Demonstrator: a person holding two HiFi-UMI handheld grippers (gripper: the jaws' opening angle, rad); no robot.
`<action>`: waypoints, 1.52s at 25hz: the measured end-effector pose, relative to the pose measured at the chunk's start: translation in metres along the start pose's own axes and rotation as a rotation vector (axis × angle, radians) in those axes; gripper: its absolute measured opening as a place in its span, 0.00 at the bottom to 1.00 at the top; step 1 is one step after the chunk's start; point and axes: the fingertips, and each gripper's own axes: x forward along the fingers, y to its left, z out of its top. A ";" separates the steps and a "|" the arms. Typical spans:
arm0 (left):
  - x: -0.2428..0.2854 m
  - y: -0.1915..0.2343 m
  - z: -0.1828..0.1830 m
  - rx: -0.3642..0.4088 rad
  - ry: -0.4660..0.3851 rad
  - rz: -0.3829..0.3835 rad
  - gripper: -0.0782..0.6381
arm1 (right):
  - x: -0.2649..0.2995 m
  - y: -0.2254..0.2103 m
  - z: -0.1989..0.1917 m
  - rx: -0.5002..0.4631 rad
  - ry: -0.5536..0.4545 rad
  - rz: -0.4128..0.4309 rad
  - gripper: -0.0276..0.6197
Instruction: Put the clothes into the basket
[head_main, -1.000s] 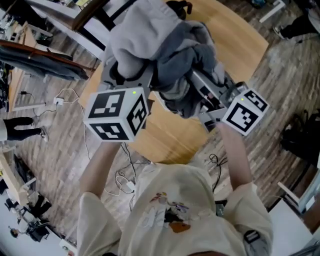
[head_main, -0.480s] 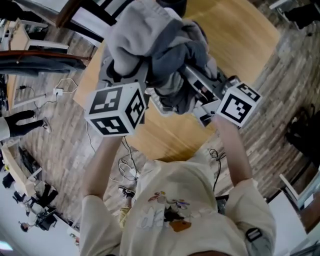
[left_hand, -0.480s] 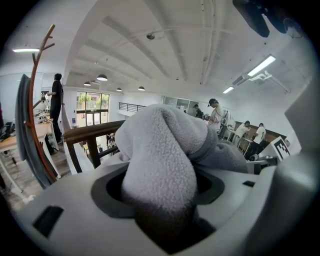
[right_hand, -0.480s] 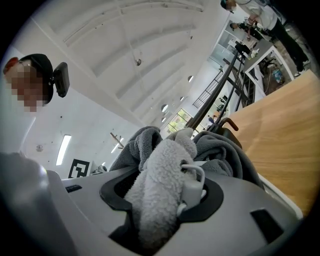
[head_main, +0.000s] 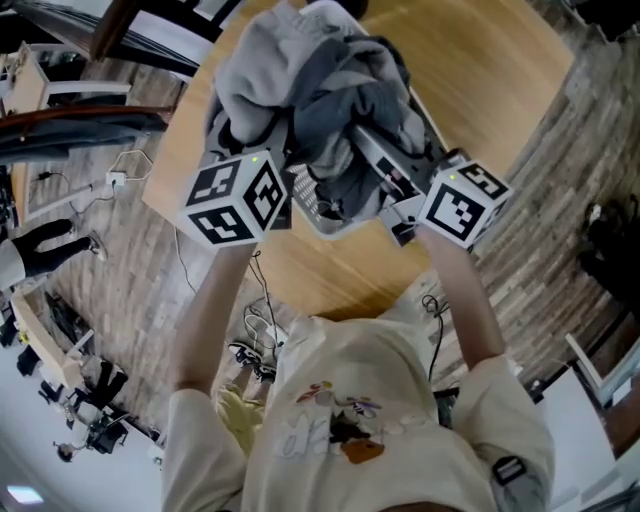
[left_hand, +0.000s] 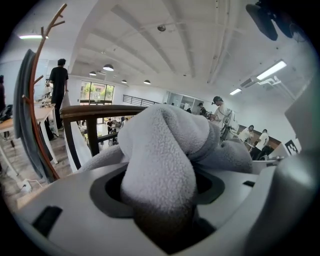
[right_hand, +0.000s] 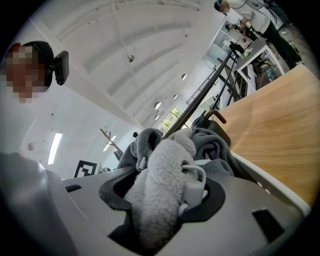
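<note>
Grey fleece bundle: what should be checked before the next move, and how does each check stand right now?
1. Left gripper grips the grey fleece bundle: ok, fleece fills its jaws.
2. Right gripper grips the bundle: ok, fleece is pinched between its jaws.
3. Bundle is over the wooden table: ok.
4. Basket sits under the bundle: cannot tell; only a white perforated piece shows beneath the fleece.
5. No loose end trails off: cannot tell, the underside is hidden.
</note>
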 end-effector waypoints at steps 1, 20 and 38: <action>0.002 0.003 -0.004 -0.010 -0.004 0.007 0.50 | 0.002 -0.002 -0.003 -0.009 0.005 -0.006 0.39; 0.045 0.000 -0.031 0.269 0.128 0.178 0.50 | 0.024 -0.071 -0.037 -0.054 0.272 -0.440 0.41; 0.049 -0.008 -0.038 0.287 0.131 0.071 0.53 | -0.013 -0.041 -0.024 -0.111 0.218 -0.467 0.53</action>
